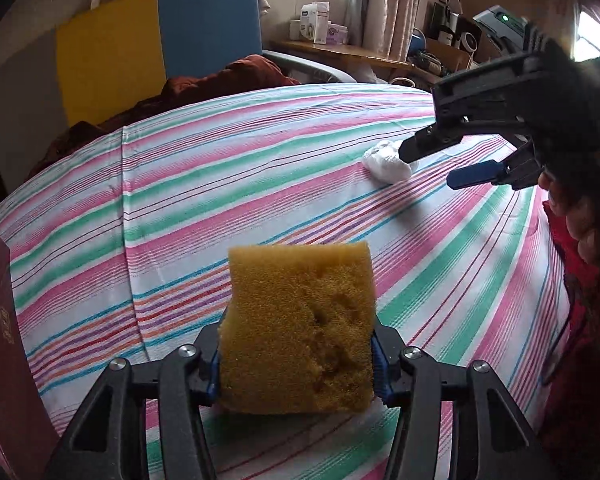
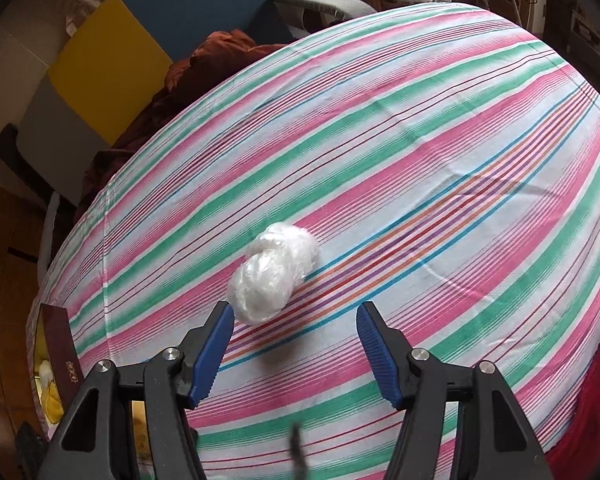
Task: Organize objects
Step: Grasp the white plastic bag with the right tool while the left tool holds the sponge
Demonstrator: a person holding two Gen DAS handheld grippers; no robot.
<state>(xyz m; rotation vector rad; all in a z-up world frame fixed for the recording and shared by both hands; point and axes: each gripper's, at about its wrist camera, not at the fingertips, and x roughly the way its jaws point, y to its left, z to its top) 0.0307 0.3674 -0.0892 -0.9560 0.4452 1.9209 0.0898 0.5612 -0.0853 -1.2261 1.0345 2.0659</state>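
Observation:
My left gripper [image 1: 296, 364] is shut on a yellow-brown sponge [image 1: 300, 328] and holds it upright above the striped tablecloth [image 1: 220, 184]. A crumpled white plastic bag [image 2: 272, 272] lies on the cloth; it also shows in the left wrist view [image 1: 386, 164]. My right gripper [image 2: 296, 316] is open and empty, hovering just above and slightly right of the bag. In the left wrist view the right gripper [image 1: 424, 164] comes in from the right, its upper finger in front of the bag.
A dark red box [image 2: 62, 356] stands at the table's left edge, also in the left wrist view [image 1: 4, 344]. A brown cloth [image 1: 220, 80] lies behind the table before a blue and yellow panel [image 1: 156, 40]. A cluttered desk [image 1: 340, 50] stands at the back.

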